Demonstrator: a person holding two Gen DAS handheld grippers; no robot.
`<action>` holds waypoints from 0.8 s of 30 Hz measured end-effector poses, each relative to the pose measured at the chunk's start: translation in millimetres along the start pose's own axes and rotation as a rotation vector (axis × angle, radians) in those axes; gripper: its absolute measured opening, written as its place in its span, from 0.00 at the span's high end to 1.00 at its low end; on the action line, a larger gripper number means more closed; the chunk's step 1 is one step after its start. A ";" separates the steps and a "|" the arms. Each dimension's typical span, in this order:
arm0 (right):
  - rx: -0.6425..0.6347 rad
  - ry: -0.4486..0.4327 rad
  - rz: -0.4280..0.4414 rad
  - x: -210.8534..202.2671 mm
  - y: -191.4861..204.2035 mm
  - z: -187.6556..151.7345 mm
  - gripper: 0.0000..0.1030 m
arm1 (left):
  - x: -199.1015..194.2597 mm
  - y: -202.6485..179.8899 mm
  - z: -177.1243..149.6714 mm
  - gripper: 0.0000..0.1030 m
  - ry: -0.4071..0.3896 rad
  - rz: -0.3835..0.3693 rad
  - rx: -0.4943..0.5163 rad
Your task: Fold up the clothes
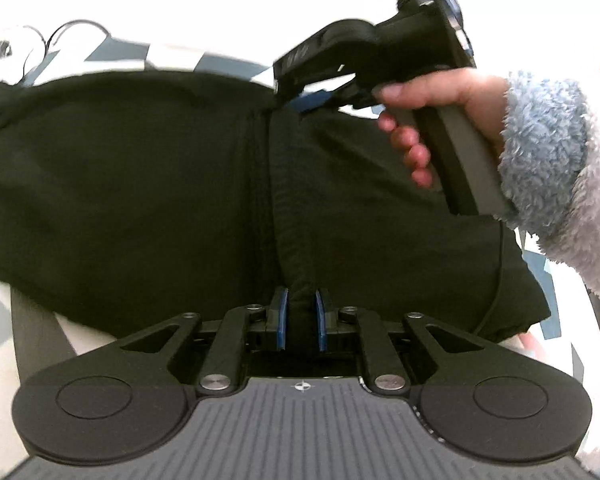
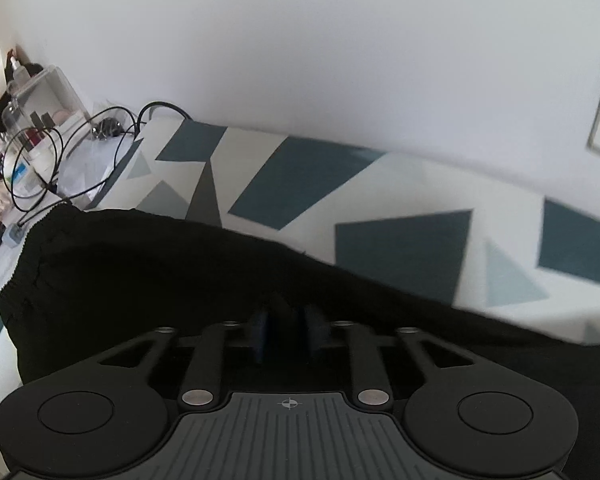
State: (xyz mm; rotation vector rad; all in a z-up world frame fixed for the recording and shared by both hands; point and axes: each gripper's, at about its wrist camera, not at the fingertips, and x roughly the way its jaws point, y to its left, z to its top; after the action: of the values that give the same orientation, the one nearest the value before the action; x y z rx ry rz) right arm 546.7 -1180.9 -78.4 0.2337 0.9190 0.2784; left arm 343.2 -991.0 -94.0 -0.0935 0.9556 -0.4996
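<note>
A black garment (image 1: pixel 148 184) hangs stretched between both grippers above a patterned bed. My left gripper (image 1: pixel 301 312) is shut on a thick folded edge of the garment, which runs as a ridge up the view. My right gripper (image 1: pixel 300 98), held by a hand in a fluffy blue-grey sleeve, is shut on the far end of the same ridge. In the right wrist view the right gripper (image 2: pixel 285 326) is shut on the black garment (image 2: pixel 140 280), which drapes left and down over the bed.
The bed cover (image 2: pixel 400 208) is white with teal and grey geometric shapes. A white wall (image 2: pixel 340 40) stands behind it. At the left are black cables (image 2: pixel 40 168), a clear plastic box (image 2: pixel 48 96) and small cluttered items.
</note>
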 end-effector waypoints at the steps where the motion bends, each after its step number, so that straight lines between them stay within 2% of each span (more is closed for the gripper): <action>1: 0.017 -0.009 0.005 -0.6 -1.4 -1.5 0.64 | 0.5 -1.3 -0.5 0.83 0.008 0.004 0.010; 3: 0.054 -0.029 0.008 -5.9 -7.6 -6.7 0.46 | -1.6 -1.1 -1.1 0.72 0.019 0.013 0.026; 4: 0.078 -0.043 -0.009 -18.3 -18.8 -14.7 0.44 | -2.3 0.1 -1.1 0.64 0.025 0.032 0.030; 5: 0.102 -0.057 -0.026 -30.8 -30.0 -22.8 0.44 | -1.8 -2.3 -0.2 0.49 0.024 0.059 0.043; 6: 0.126 -0.071 -0.044 -43.2 -41.2 -30.8 0.39 | -1.8 -4.2 2.7 0.44 0.011 0.074 0.055; 9: 0.198 -0.113 -0.096 -80.5 -74.7 -55.0 0.27 | -2.5 -8.9 13.5 0.44 -0.029 0.106 0.083; 13: 0.294 -0.170 -0.165 -130.1 -119.5 -87.2 0.24 | 4.2 -11.2 28.8 0.44 -0.035 0.081 0.100; 17: 0.376 -0.219 -0.229 -173.8 -160.2 -118.0 0.21 | 33.9 -19.8 29.0 0.44 0.027 0.176 0.160; 18: 0.359 -0.213 -0.231 -168.7 -159.8 -121.9 0.22 | 42.2 -21.9 29.3 0.44 0.044 0.202 0.173; 22: 0.289 -0.188 -0.237 -148.3 -157.9 -137.3 0.23 | 44.1 -29.1 24.8 0.43 0.038 0.233 0.214; 23: 0.271 -0.182 -0.238 -143.2 -157.5 -141.2 0.23 | 44.8 -30.1 24.8 0.40 0.043 0.241 0.222; 24: 0.254 -0.175 -0.239 -138.1 -157.0 -145.1 0.22 | 46.0 -29.5 24.9 0.33 0.042 0.253 0.224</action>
State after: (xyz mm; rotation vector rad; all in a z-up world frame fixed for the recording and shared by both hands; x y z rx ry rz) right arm 371.7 -1363.0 -109.7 0.3726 0.7979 -0.0806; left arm 374.1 -1041.1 -105.8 0.2384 0.9311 -0.3728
